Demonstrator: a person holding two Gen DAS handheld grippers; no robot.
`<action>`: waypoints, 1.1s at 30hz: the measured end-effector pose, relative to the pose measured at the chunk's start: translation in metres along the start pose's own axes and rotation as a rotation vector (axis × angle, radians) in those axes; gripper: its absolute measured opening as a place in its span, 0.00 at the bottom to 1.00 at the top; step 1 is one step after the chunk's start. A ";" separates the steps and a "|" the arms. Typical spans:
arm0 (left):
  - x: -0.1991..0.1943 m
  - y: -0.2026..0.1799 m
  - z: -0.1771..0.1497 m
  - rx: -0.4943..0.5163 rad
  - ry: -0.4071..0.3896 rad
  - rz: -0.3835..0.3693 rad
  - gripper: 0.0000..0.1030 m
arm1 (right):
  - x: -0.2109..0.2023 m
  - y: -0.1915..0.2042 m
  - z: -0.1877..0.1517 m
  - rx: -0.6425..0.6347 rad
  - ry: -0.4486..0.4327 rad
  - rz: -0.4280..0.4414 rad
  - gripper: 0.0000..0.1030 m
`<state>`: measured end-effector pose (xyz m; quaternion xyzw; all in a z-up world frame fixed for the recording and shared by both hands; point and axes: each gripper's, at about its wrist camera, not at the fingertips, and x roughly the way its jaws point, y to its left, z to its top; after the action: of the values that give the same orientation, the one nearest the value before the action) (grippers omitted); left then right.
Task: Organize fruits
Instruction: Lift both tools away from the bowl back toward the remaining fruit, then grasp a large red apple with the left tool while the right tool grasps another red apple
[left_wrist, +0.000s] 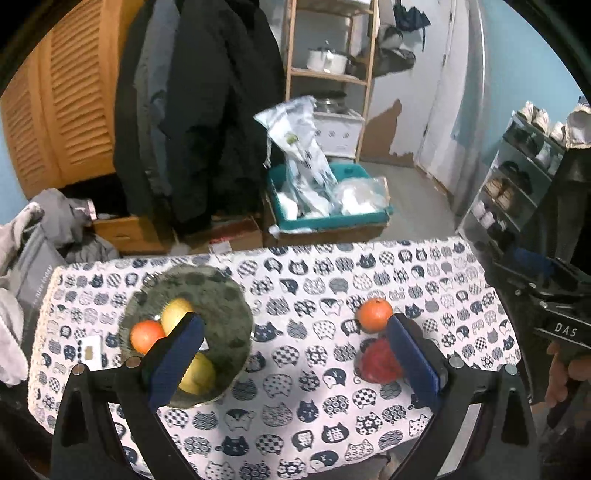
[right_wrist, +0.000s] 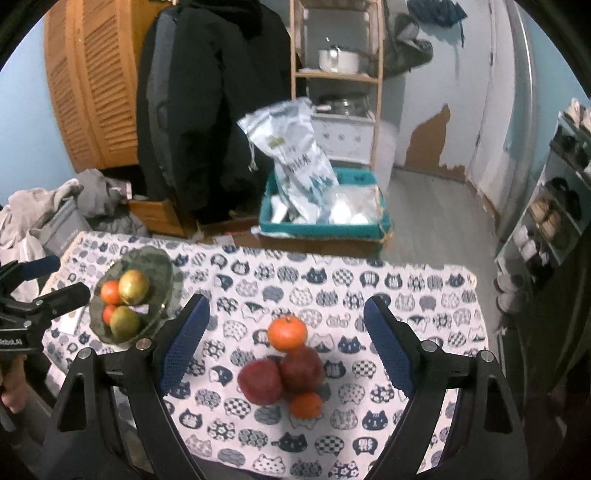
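Fruits split in two groups on cat-print tablecloth (right_wrist: 406, 288): green bowl (right_wrist: 155, 266) at 10 o'clock of right wrist view holds two yellow-green fruits (right_wrist: 135, 286) and two small orange ones (right_wrist: 110, 291); loose cluster near centre, two dark red fruits (right_wrist: 260, 380) touching, one orange fruit (right_wrist: 287, 332) at their 12 o'clock, smaller orange (right_wrist: 306, 404) at 5 o'clock. Right gripper (right_wrist: 286, 349) above cluster, jaws apart, empty. Left gripper (left_wrist: 295, 354) jaws wide apart, empty, bowl (left_wrist: 221, 295) behind its left finger, red fruit (left_wrist: 376, 363) by right finger
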<state>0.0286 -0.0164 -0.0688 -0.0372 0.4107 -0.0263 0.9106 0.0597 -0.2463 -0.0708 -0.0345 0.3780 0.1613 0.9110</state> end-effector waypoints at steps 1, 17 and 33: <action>0.004 -0.003 -0.001 0.001 0.007 -0.005 0.97 | 0.004 -0.003 -0.003 0.006 0.010 -0.002 0.83; 0.056 -0.044 -0.017 0.087 0.113 -0.010 0.97 | 0.056 -0.035 -0.037 0.085 0.178 -0.020 0.83; 0.108 -0.076 -0.041 0.114 0.237 -0.069 0.97 | 0.083 -0.051 -0.055 0.114 0.254 -0.020 0.83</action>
<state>0.0677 -0.1025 -0.1693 0.0039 0.5119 -0.0849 0.8548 0.0936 -0.2820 -0.1714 -0.0064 0.4983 0.1248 0.8580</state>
